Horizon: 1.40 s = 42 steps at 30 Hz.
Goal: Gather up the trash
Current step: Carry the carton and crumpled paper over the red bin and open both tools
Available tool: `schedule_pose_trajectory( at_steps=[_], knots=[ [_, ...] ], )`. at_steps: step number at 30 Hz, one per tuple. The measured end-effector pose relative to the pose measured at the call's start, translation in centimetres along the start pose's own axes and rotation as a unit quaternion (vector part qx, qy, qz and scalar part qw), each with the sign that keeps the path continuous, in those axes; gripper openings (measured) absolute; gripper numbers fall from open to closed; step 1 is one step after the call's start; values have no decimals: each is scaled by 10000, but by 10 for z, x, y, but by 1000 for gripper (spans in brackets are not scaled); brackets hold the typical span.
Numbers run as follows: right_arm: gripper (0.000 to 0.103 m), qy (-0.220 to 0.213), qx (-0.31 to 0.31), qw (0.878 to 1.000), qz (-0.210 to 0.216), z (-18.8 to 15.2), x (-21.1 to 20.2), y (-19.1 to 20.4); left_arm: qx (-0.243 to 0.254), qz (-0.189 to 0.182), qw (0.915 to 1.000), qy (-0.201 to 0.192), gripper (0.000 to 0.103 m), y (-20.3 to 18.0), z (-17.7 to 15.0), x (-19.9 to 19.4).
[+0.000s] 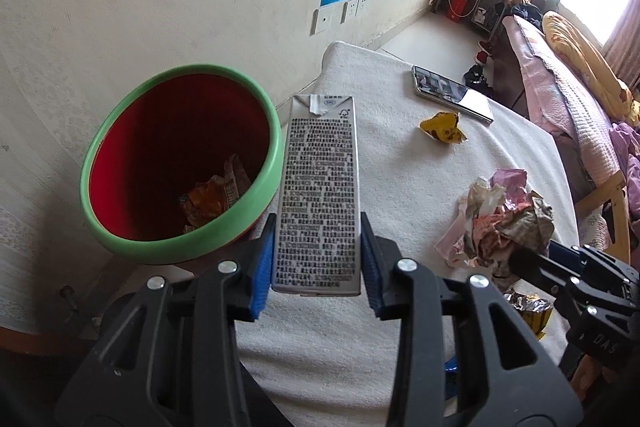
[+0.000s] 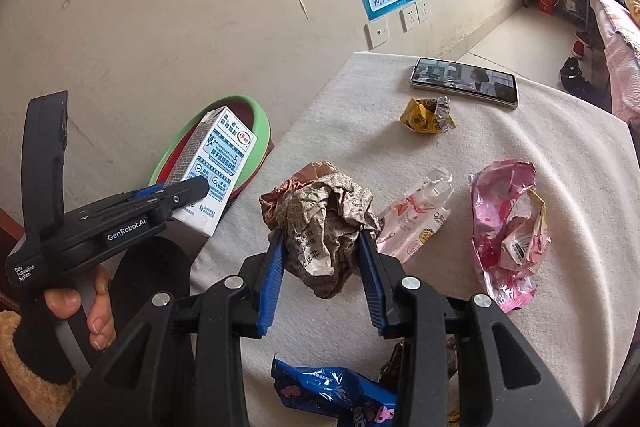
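Trash here is spread in several places, and I go from left to right. At the far left stands the bin (image 1: 180, 163), red inside with a green rim, on the floor beside the surface (image 1: 360, 339); some wrappers (image 1: 212, 195) already lie at its bottom. Just to the right of its rim, the left gripper (image 1: 316, 259) holds a milk carton (image 1: 318, 195), the fingers (image 1: 260, 267) closed firmly on its two narrow sides near the lower end. The carton is still outside the bin, so I judge the step in hand is to drop it in. To do this well, the carton should be carried over the middle of the opening, not only over the rim, because it is long and may tip out if one end catches the edge; then the fingers open fully. Further right, the right gripper (image 2: 322, 267) has its fingers closed on a crumpled paper ball (image 2: 324, 227), which seems slightly lifted, though I cannot tell this surely. Beside it lie a clear pink sachet (image 2: 416, 215) and a pink bag (image 2: 504, 227), with a yellow wrapper (image 2: 426, 115) behind and a blue wrapper (image 2: 332, 391) near the camera. The phone (image 2: 464, 81) at the back is not trash and should be left.
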State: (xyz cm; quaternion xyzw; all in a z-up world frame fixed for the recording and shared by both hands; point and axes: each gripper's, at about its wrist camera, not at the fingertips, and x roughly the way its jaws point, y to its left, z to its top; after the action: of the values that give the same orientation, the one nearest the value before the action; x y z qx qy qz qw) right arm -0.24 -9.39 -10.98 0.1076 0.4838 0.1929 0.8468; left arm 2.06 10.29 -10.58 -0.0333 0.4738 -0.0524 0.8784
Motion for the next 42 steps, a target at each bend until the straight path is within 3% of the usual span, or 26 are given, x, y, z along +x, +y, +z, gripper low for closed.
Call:
schedule_pose_trajectory(
  at_steps=[22,42],
  knots=[
    [36,110,-621,9976,288,22,23,58,-206,318,9992,-120,36,37,4,-4],
    [36,196,-885,9951,390,47,44,84,-247,552,9981,-149,36,75,14,3]
  ],
)
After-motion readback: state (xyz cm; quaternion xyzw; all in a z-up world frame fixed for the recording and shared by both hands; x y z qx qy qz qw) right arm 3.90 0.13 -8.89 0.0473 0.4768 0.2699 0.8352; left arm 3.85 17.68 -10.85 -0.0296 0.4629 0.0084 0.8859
